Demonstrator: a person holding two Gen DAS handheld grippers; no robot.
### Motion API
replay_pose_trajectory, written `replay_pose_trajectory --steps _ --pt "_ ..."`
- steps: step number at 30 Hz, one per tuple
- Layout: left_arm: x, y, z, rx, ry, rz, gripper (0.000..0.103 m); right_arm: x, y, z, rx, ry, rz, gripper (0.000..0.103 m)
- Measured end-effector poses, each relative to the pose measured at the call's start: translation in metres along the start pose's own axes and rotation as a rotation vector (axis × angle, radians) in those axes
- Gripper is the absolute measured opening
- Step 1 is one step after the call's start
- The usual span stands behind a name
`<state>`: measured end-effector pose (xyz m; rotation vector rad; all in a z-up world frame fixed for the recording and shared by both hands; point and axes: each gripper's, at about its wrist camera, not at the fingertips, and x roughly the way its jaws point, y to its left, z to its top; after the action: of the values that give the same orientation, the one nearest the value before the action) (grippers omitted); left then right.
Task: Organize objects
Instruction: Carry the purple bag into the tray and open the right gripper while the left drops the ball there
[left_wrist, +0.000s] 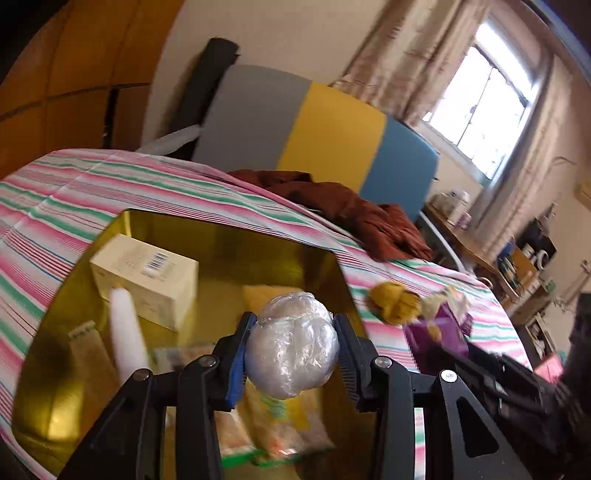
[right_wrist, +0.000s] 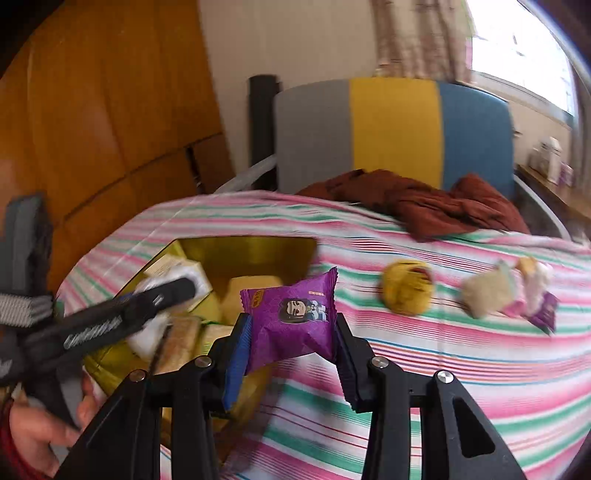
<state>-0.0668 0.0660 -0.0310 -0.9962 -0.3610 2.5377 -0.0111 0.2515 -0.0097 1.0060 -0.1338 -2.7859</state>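
Observation:
My left gripper (left_wrist: 291, 350) is shut on a ball wrapped in clear plastic (left_wrist: 291, 343) and holds it above the gold box (left_wrist: 55, 369). The box holds a cream carton (left_wrist: 147, 277), a white cylinder (left_wrist: 125, 332) and snack packets (left_wrist: 273, 417). My right gripper (right_wrist: 291, 332) is shut on a purple snack packet (right_wrist: 295, 317), held near the box's right edge (right_wrist: 243, 254). On the striped cloth lie a yellow round object (right_wrist: 406, 291), a pale wrapped snack (right_wrist: 484, 295) and another purple packet (right_wrist: 545, 314). The left gripper shows in the right wrist view at the left.
A striped cloth (right_wrist: 443, 369) covers the surface. A brown garment (right_wrist: 424, 206) lies at its far side before a grey, yellow and blue headboard (right_wrist: 391, 129). A wooden cabinet (right_wrist: 92, 129) stands at the left. A cluttered desk (left_wrist: 480, 251) and window (left_wrist: 480, 107) are at the right.

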Motion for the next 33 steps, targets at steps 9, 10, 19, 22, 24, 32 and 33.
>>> replay_pose_trajectory --steps 9,10,19,22,24,32,33 --pt "0.036 0.029 0.023 -0.063 0.075 0.045 0.042 0.043 0.032 0.003 -0.082 0.082 -0.005 0.044" --pt "0.040 0.030 0.024 -0.073 0.083 0.041 0.042 0.048 0.031 0.005 -0.077 0.092 -0.011 0.045" --pt "0.030 0.035 0.024 -0.112 0.051 0.071 0.069 0.036 0.025 0.002 -0.061 0.073 -0.002 0.045" --pt "0.018 0.033 0.025 -0.119 0.004 0.095 0.093 0.028 0.016 -0.001 -0.024 0.065 0.003 0.045" --pt "0.009 0.030 0.024 -0.118 -0.023 0.101 0.097 0.023 0.010 -0.002 -0.002 0.060 0.005 0.045" --pt "-0.012 0.013 0.016 -0.116 -0.042 0.134 0.103 0.004 -0.014 -0.013 0.050 0.040 -0.029 0.045" --pt "-0.013 0.010 0.014 -0.114 -0.035 0.135 0.103 0.003 -0.018 -0.014 0.057 0.041 -0.032 0.045"
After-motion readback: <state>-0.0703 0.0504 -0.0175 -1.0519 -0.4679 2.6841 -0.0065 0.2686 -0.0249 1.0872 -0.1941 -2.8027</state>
